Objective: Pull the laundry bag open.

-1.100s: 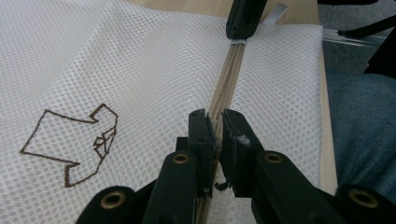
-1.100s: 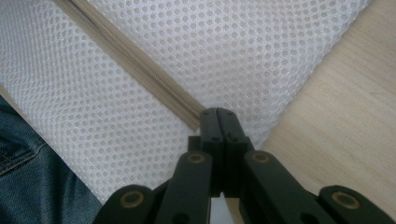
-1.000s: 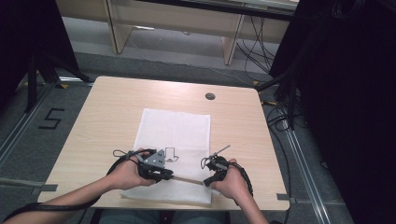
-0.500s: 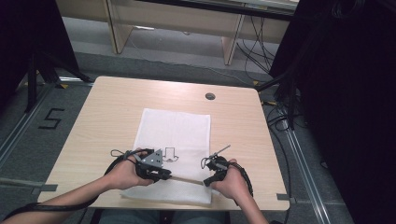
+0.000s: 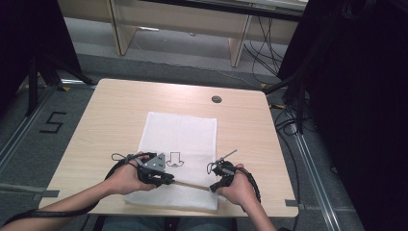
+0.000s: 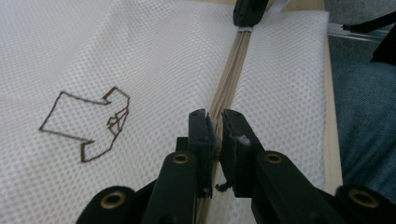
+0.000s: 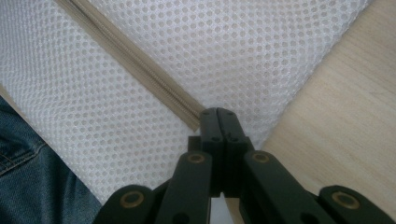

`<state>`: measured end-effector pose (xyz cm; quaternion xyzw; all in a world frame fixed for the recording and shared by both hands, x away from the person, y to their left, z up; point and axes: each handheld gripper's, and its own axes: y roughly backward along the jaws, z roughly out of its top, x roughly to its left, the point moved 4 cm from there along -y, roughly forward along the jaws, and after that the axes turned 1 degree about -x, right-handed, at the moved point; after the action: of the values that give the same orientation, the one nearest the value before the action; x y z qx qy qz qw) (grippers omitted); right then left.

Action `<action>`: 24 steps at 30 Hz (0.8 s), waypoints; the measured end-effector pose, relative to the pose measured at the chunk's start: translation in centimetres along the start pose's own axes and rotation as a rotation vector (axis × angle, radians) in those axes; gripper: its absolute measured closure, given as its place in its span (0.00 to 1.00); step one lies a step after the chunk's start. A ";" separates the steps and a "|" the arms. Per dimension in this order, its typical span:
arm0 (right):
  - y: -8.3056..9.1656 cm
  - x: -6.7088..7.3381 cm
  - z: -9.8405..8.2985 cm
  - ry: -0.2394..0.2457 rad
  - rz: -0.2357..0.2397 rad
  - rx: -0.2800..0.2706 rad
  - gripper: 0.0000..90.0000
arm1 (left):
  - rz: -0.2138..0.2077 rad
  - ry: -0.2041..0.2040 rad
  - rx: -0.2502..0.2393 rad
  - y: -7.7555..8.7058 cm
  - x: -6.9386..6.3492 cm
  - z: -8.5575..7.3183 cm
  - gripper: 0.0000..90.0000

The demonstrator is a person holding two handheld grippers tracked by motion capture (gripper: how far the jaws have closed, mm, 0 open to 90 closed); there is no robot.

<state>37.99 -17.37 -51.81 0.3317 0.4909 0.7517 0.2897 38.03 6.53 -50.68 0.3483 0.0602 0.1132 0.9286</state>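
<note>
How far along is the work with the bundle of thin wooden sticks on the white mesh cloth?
Done: the stick bundle is gripped at both ends, left gripper on one, right gripper on the other. In hand: it is held level just above the white mesh cloth, near its front edge. Left: whatever follows; the bundle looks intact and unreleased.

Stick's [image 7: 140, 70] end hidden between jaws

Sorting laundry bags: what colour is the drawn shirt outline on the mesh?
Brown shirt outline, clearest in the left gripper view.
</note>
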 end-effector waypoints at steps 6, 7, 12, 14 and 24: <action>0.0 0.1 0.0 -0.015 0.001 0.008 1.00 | -0.001 -0.005 0.004 0.0 -0.1 -0.1 0.91; 0.0 0.1 0.0 -0.014 0.000 0.007 1.00 | -0.003 -0.001 -0.001 0.0 -0.1 -0.1 0.91; 0.1 0.1 0.0 -0.013 0.001 0.007 1.00 | -0.001 -0.007 0.004 0.2 -0.1 -0.2 0.91; 0.1 0.1 0.0 -0.011 0.003 0.005 1.00 | 0.007 -0.011 0.014 0.4 0.0 -0.4 0.91; 0.0 0.0 0.0 -0.003 -0.001 0.000 1.00 | 0.014 -0.002 0.015 0.8 0.2 -0.7 0.91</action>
<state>37.98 -17.36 -51.81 0.3325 0.4906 0.7512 0.2905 37.98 7.66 -50.68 0.3560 0.0576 0.1190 0.9251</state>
